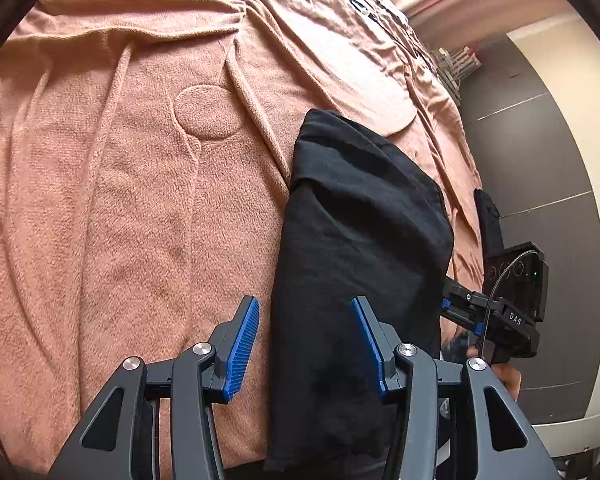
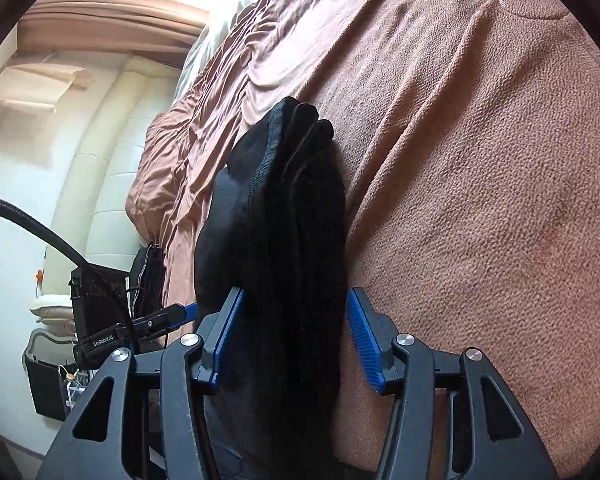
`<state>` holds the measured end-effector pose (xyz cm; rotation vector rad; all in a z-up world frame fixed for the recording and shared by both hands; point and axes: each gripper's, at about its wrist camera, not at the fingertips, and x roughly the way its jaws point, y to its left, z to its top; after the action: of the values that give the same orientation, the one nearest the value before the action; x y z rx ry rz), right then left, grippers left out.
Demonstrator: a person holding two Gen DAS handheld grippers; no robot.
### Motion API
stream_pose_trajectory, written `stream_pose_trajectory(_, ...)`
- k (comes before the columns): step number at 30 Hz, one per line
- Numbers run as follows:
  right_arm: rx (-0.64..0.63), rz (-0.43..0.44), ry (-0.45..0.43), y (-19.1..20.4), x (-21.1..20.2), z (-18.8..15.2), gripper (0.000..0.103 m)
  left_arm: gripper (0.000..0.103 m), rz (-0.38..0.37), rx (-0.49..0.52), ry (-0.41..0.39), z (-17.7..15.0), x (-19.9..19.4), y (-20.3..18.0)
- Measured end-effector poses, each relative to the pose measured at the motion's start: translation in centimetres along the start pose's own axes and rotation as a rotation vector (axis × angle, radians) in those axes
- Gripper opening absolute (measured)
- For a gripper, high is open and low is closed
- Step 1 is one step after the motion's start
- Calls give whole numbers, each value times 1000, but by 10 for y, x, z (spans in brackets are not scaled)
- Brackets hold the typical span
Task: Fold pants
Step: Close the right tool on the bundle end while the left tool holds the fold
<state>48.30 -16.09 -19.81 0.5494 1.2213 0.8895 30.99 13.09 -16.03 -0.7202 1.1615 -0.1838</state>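
Observation:
The black pants (image 1: 360, 264) lie folded into a narrow thick bundle on the salmon blanket (image 1: 140, 200), near the bed's edge. My left gripper (image 1: 306, 344) is open above the bundle's near end; its left pad is over the blanket and its right pad over the cloth, neither pressing. In the right wrist view the pants (image 2: 284, 220) run lengthwise between the blue pads of my right gripper (image 2: 296, 336), which is open around them without squeezing. The right gripper's housing (image 1: 512, 312) shows just beyond the bundle, with a hand (image 1: 504, 376) on it.
The blanket (image 2: 480, 200) is rumpled toward the far end of the bed. A small black item (image 1: 488, 216) hangs at the bed's edge. Beside the bed are a grey tiled floor (image 1: 540, 160), a cream padded wall (image 2: 112, 140) and a black bin (image 2: 44, 380).

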Motion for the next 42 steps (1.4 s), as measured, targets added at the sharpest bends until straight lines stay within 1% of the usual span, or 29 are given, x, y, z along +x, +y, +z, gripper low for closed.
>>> stream_pose_trajectory(7,4,-15,12,1,6,5,50,50,-18,5,25,15,16,1)
stream_pose_trajectory(14,-6,-7,1,0,-3,-1,50,50,-32,2,43,27,35,3)
stream_pose_trajectory(15,-8,-8,-2,-1,-4,-2,48,50,-35,3,43,29,37,3)
stream_pose_trajectory(17,-1,-11,-6,-4,-7,-4,40,50,-42,5,41,31,39,3)
stream_pose_trajectory(18,6,-8,-8,-6,-9,-5,39,50,-45,4,41,32,40,3)
stream_pose_trajectory(22,34,15,-20,-8,-19,-6,39,50,-64,-3,40,34,41,6)
stream_pose_trajectory(23,38,16,-23,-8,-22,-6,40,50,-67,-4,40,34,40,6)
stream_pose_trajectory(24,39,20,-23,-7,-23,-5,44,50,-70,-2,40,34,40,6)
stream_pose_trajectory(26,44,38,-31,-6,-26,-4,77,50,-75,2,40,34,39,7)
stream_pose_trajectory(27,45,46,-43,-4,-26,-3,79,50,-79,3,40,34,39,7)
stream_pose_trajectory(28,43,57,-47,-3,-26,-2,80,50,-83,2,41,34,39,7)
stream_pose_trajectory(33,36,52,8,2,-3,1,80,50,-113,-8,39,37,41,10)
stream_pose_trajectory(36,35,53,16,4,7,5,80,50,-128,-14,34,41,43,12)
stream_pose_trajectory(38,39,54,27,4,13,10,79,47,-134,-19,33,45,46,11)
stream_pose_trajectory(39,39,56,30,4,16,11,77,42,-132,-19,34,46,48,11)
stream_pose_trajectory(40,35,47,33,4,18,13,71,33,-127,-16,33,46,48,10)
stream_pose_trajectory(41,30,31,37,4,19,14,63,28,-132,-14,30,45,47,9)
stream_pose_trajectory(42,29,16,38,3,17,15,58,19,-146,-12,31,45,45,8)
